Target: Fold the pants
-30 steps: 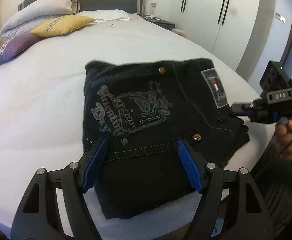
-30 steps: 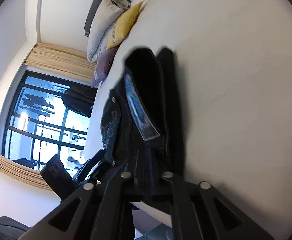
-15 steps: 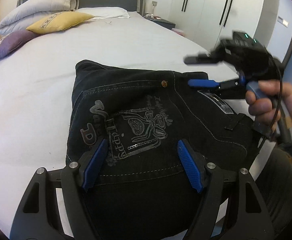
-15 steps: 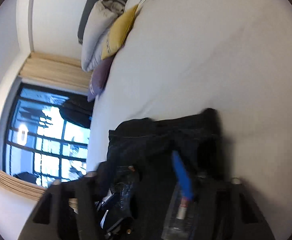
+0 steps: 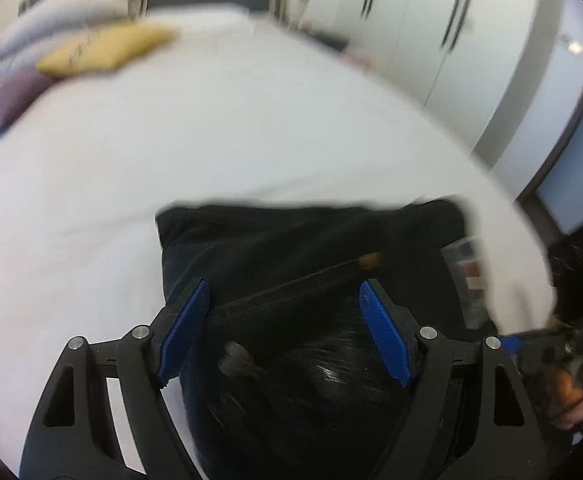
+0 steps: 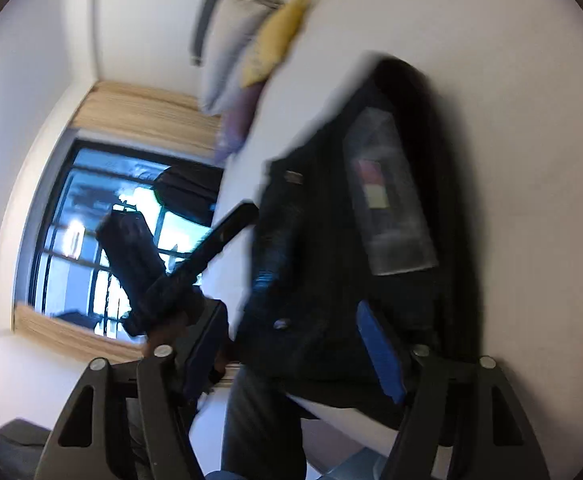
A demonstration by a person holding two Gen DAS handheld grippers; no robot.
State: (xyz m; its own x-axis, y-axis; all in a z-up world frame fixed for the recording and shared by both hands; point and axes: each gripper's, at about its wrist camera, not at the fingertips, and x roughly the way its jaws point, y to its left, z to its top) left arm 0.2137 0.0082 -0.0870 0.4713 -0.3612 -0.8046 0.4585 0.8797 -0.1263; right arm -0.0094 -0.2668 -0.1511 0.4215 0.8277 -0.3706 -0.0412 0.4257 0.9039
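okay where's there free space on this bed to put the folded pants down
The bed is bare across its middle, between the folded black pants at the near edge and the pillows by the headboard. The near edge is crowded: pants, left gripper and right gripper.

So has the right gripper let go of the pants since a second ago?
Yes. The right gripper was clamped on the pants' edge; now its jaws are opening, the fabric loose between them on the bed.
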